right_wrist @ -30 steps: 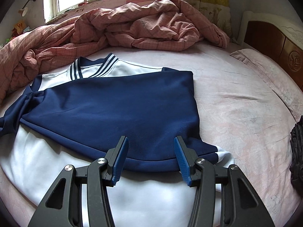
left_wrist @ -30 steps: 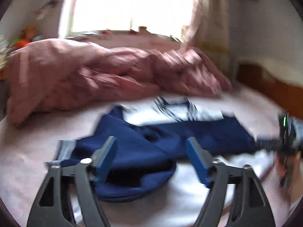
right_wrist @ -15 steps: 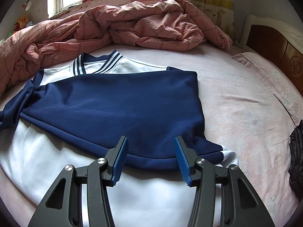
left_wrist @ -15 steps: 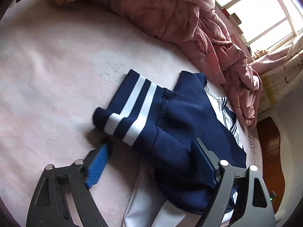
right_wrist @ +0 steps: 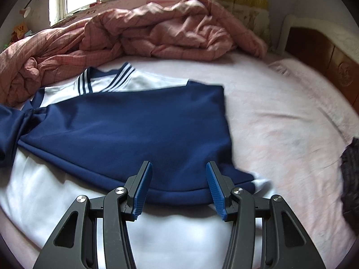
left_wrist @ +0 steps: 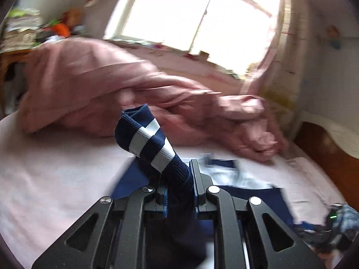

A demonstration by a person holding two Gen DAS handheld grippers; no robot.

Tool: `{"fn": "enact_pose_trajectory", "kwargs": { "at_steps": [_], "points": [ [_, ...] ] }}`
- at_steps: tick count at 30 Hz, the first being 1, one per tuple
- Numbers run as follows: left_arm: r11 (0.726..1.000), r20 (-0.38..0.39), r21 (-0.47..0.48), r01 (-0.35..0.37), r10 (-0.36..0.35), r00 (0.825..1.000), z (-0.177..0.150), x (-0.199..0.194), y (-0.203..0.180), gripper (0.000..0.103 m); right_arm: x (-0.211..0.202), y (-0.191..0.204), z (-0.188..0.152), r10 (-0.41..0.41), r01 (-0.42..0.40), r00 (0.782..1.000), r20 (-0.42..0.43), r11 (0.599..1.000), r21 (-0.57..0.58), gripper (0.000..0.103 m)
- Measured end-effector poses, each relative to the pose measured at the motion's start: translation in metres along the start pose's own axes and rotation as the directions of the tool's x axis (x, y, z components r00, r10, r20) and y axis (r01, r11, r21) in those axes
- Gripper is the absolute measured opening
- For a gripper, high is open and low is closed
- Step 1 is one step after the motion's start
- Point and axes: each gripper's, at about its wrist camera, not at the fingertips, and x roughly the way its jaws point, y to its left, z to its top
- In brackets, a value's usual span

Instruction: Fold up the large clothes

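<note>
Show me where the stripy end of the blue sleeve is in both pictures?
Left wrist view: the navy ribbed sleeve cuff with white stripes stands up in the middle, pinched in the left gripper.
Right wrist view: the cuff is not in it; only navy sleeve fabric shows at the left edge, and the right gripper is open over the hem.
Shared landmark: the crumpled pink quilt below the window.

Sleeve cuff [left_wrist: 148, 137], centre of left wrist view: navy with two white bands. Garment [right_wrist: 125, 130], centre of right wrist view: navy panel over white body; collar [right_wrist: 105, 78], upper left, white with navy stripes. Quilt [right_wrist: 143, 35], upper frame: salmon pink, fine check. Sheet [right_wrist: 280, 130], right: pale pink. Both grippers: black frames, blue finger pads [right_wrist: 141, 190]. Headboard [right_wrist: 325, 67], far right: brown wood
</note>
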Motion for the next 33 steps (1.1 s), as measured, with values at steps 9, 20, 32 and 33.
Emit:
{"fn": "enact_pose_trajectory", "kwargs": {
  "at_steps": [9,20,32,33],
  "points": [
    [0.967,-0.174,0.115,0.228,-0.207,0.963,-0.025,0.078,-0.150,0.014,-0.008,-0.026,0.009,0.013,-0.015,1.000,0.025,0.997,0.082,0.056],
    [0.934,-0.297,0.236,0.267,-0.192,0.935,-0.092,0.095,-0.188,0.076,-0.016,-0.071,0.015,-0.056,0.041,0.996,0.068,0.978,0.204,0.056],
    [0.962,-0.008,0.273,-0.007,0.010,1.000,-0.046,0.014,-0.054,0.092,-0.009,-0.049,0.008,0.262,-0.269,0.963,0.063,0.944,0.192,0.056],
    [0.965,0.011,0.258,-0.049,0.048,0.999,-0.042,0.016,-0.044,0.092,-0.004,-0.040,0.006,0.312,-0.315,0.949,0.046,0.932,0.177,0.056]
  ]
}}
